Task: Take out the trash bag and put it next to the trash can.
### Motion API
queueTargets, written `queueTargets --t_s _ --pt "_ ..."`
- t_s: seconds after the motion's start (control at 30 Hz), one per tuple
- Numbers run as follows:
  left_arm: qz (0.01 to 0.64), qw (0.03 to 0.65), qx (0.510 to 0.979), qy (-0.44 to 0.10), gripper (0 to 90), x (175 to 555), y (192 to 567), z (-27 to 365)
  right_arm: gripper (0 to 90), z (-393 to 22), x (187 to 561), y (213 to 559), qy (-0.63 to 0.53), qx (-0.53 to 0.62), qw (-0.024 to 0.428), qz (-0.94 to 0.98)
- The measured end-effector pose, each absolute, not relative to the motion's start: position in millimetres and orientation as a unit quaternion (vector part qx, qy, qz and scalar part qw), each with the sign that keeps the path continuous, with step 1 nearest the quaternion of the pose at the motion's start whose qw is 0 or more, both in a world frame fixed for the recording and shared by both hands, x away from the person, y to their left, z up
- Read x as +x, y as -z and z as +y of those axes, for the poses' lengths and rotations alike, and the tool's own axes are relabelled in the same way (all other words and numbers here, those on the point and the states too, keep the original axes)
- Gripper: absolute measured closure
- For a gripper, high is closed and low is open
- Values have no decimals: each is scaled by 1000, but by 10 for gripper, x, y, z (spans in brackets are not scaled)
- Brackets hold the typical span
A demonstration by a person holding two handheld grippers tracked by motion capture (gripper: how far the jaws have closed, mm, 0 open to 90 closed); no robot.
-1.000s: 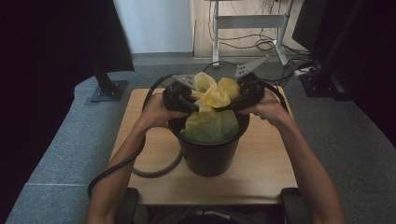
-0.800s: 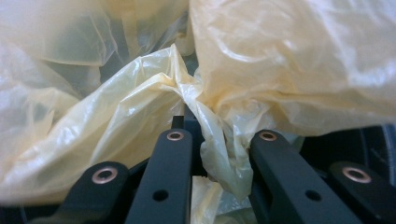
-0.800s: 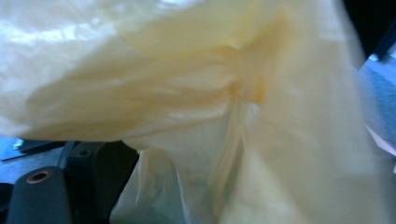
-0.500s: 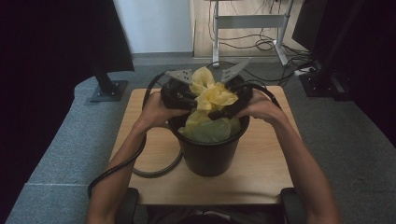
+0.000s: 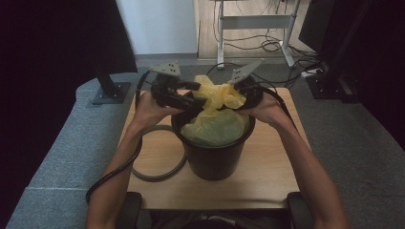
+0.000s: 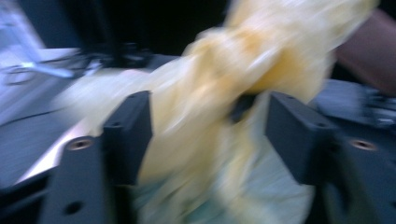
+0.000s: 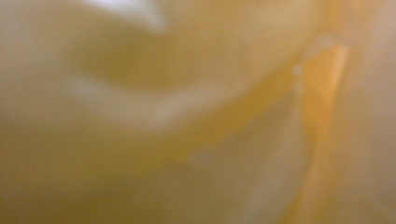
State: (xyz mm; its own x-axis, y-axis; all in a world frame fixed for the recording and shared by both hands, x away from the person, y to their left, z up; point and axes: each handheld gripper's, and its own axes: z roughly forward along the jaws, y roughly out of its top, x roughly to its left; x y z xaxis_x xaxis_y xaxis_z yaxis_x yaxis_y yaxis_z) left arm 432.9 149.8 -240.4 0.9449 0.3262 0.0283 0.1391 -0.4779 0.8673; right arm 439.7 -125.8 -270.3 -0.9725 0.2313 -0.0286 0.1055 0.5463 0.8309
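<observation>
The black bucket (image 5: 214, 152) stands in the middle of the bench (image 5: 157, 191), and everything else is easiest to place from it. A yellow plastic bag (image 5: 215, 125) lines the bucket; its body fills the bucket mouth, and its gathered top (image 5: 217, 95) rises as a bunch just above the far part of the rim.

The left tool (image 5: 198, 101) is above the left side of the rim, pointing toward the bunch. Its jaws have just been opening. In the left gripper view they stand spread, with the bag material (image 6: 219, 121) passing between them, and the pads (image 6: 133, 126) do not seem to press on it. So I judge that this tool has let go of the bag.

The right tool (image 5: 235, 101) is above the right side of the rim, also at the bunch. Its jaws have just been closing, and its own view is very close to yellow film (image 7: 196, 112). In the high view the jaws are hidden by the bag, but I judge they are pressed together on the gathered top.

The bunch lies between the two tools, and its long axis goes upward from the bucket. The next move probably turns on this: the right hand (image 5: 270, 110) holds the bunch, while the left tool, just beside it, must approach from the left side for a new grip.

A grey cable (image 5: 157, 169) makes a loop on the bench left of the bucket.
</observation>
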Motion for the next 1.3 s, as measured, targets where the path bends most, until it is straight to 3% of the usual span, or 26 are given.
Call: queueTargets --t_s 0.1,0.23,0.3,0.43,0.5,0.57,0.67,0.77,0.9,0.97,1.0,1.03,1.17,1.3 --pt "165 498 846 -90 203 4451 2438 1614 810 -1350 4349 2679 -472 80 63 876" --pt "146 503 850 -50 182 4559 2566 1575 809 -1390 4296 2644 -488 46 48 870" --pt "113 500 858 -39 280 4532 2605 1494 809 -1367 4277 2642 -487 33 45 872" --pt "88 476 874 -49 670 4423 2579 1327 764 -1324 4296 2662 -474 49 62 877" --pt "81 479 873 -43 772 4381 2537 1273 581 -1305 4329 2675 -467 79 85 877" --pt "78 478 874 -33 801 4355 2501 1213 366 -1274 4371 2694 -472 106 87 871" --pt "68 482 873 -25 806 4332 2474 1110 227 -1179 4398 2718 -479 117 78 866" --pt "62 495 866 -12 806 4330 2473 1008 291 -1061 4389 2734 -480 108 61 869" --pt "83 513 855 -9 792 4366 2520 1012 600 -1003 4359 2737 -475 96 67 872" --pt "104 527 843 -8 692 4381 2514 1109 717 -1027 4347 2742 -468 102 75 875" --pt "115 531 840 -11 569 4386 2504 1168 758 -1052 4344 2741 -469 103 82 873" --pt "122 532 838 -9 490 4389 2500 1227 779 -1084 4345 2733 -474 106 84 870" --pt "133 508 851 1 325 4361 2547 1388 795 -1244 4381 2664 -497 137 98 851" --pt "139 447 884 -15 243 4342 2673 1386 794 -1338 4378 2587 -513 144 105 839"
